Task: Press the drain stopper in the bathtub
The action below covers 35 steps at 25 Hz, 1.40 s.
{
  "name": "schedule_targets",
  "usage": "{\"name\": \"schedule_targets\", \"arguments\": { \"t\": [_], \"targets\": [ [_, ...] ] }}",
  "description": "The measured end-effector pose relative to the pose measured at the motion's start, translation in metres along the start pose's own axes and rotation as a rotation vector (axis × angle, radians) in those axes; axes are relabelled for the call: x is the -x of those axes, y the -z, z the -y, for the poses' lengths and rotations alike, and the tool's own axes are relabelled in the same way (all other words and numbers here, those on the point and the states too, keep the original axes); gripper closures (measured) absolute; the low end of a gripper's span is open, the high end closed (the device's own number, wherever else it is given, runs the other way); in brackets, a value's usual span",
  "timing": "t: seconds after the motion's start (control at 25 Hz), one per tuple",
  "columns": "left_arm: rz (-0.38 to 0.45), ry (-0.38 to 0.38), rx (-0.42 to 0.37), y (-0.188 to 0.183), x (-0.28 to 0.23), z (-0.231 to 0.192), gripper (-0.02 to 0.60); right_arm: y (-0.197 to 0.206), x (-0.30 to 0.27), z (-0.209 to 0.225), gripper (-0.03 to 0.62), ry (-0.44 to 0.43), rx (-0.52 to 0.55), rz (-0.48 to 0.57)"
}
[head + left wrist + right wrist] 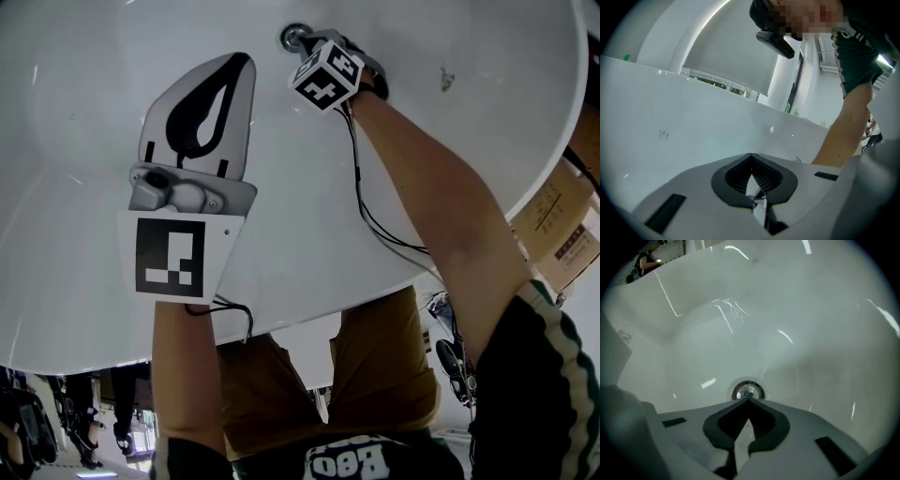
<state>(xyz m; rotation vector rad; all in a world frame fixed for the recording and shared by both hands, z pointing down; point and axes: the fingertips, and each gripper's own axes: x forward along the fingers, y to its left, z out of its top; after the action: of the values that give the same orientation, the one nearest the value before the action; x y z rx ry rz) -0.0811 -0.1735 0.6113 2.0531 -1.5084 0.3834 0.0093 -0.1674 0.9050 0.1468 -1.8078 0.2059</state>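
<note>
The round chrome drain stopper (293,37) (748,391) sits in the floor of the white bathtub (84,112). My right gripper (749,400) is shut, and its joined tips touch the near edge of the stopper. In the head view the right gripper (311,42) is mostly hidden behind its marker cube (328,75). My left gripper (242,64) hovers over the tub floor to the left of the drain, shut with nothing between its jaws. The left gripper (751,155) faces the bare tub wall (693,136), and the stopper is out of that view.
Cardboard boxes (562,234) stand past the tub's right rim. The person's bare right forearm (441,197) (839,136) reaches across the tub, trailing a black cable (375,220). The tub's curved near rim (309,314) runs in front of the person's brown shorts (375,366).
</note>
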Motion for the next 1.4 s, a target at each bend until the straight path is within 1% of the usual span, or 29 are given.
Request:
{"name": "schedule_targets", "arguments": {
  "t": [0.2,0.44,0.52,0.6,0.68,0.84,0.92,1.04,1.12,1.28,1.4],
  "targets": [
    [0.011,0.006,-0.033,-0.014,0.007,0.001,0.575,-0.009,0.018,0.006,0.583,0.011,-0.017,0.010],
    [0.033,0.002,-0.046,-0.039,0.012,0.008,0.575,-0.025,0.055,0.011,0.583,0.011,-0.070,0.040],
    [0.039,0.000,-0.037,-0.049,0.015,0.012,0.575,-0.031,0.072,0.010,0.583,-0.004,-0.102,0.058],
    [0.037,-0.004,-0.033,-0.060,0.021,0.016,0.575,-0.035,0.091,0.005,0.583,-0.038,-0.135,0.079],
    [0.033,-0.008,-0.037,-0.071,0.026,0.018,0.575,-0.043,0.112,0.003,0.583,-0.057,-0.151,0.112],
    [0.043,-0.005,-0.060,-0.096,0.038,0.027,0.575,-0.060,0.154,0.003,0.583,-0.064,-0.191,0.179],
    [0.032,0.004,-0.076,-0.105,0.046,0.036,0.575,-0.065,0.179,0.000,0.583,-0.065,-0.213,0.214],
    [0.005,0.020,-0.120,-0.119,0.057,0.049,0.575,-0.077,0.218,0.001,0.583,-0.060,-0.270,0.304],
    [0.009,0.034,-0.142,-0.131,0.061,0.060,0.575,-0.083,0.246,0.004,0.583,-0.049,-0.317,0.364],
    [0.013,0.063,-0.097,-0.147,0.069,0.077,0.575,-0.086,0.298,0.002,0.583,-0.010,-0.325,0.418],
    [0.001,0.089,-0.117,-0.161,0.073,0.090,0.575,-0.085,0.336,0.004,0.583,0.009,-0.345,0.461]
  ]
}}
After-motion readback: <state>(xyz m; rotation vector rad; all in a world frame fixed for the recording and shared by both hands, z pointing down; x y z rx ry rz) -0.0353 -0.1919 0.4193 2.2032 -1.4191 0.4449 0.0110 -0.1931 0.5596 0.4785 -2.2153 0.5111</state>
